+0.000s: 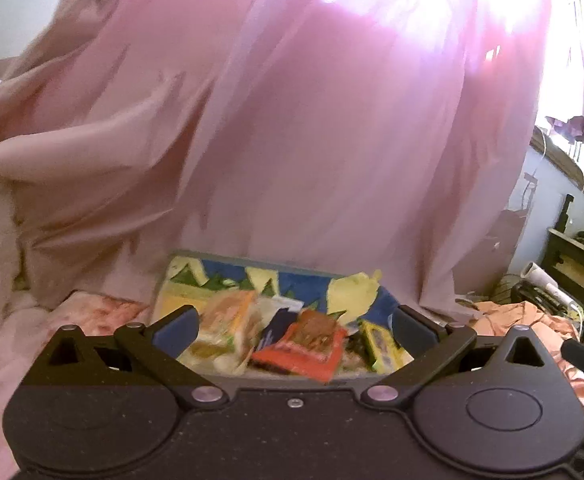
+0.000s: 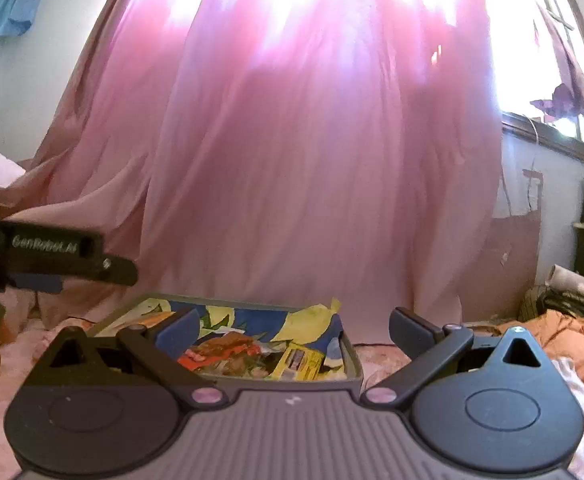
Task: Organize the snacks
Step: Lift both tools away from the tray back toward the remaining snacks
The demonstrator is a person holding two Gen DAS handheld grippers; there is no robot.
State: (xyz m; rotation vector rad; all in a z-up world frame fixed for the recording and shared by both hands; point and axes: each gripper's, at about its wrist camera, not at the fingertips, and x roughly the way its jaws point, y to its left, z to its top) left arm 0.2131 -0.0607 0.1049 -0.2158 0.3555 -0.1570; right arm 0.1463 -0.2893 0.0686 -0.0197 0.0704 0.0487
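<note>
Hovering over a tray (image 2: 352,354) of snacks (image 1: 292,344) set on a bed (image 1: 24,344), just before the pink curtain (image 1: 292,140); both tools wide open, neither holding nor touching anything.

Risks from here, as judgement:
- Snacks lie heaped and overlapping in the tray. A closing tool could pinch two packets at once, or catch only a corner and let it slip.
- The red packet (image 1: 304,348) rides on top near the tray's near wall; nudging it could tip it over the rim onto the bed.
- The tray sits on soft bedding, so pressing down may tilt it and slide the contents.
- Views are blurred and the curtain is strongly backlit; edges of the packets are hard to read, so aim may be off.
- The two tools are near each other over the tray; the left one shows at the left edge of the right wrist view, and both reaching in together could collide.

Tools:
- Left tool (image 1: 292,328): jaws spread to their widest, the tray's contents showing in the gap beyond them, no contact.
- Right tool (image 2: 292,330): jaws equally wide, empty, with the yellow packet (image 2: 296,364) and red packet visible beyond, toward the tray's right end.

Snacks are all in the tray; none seen on the bed.
</note>
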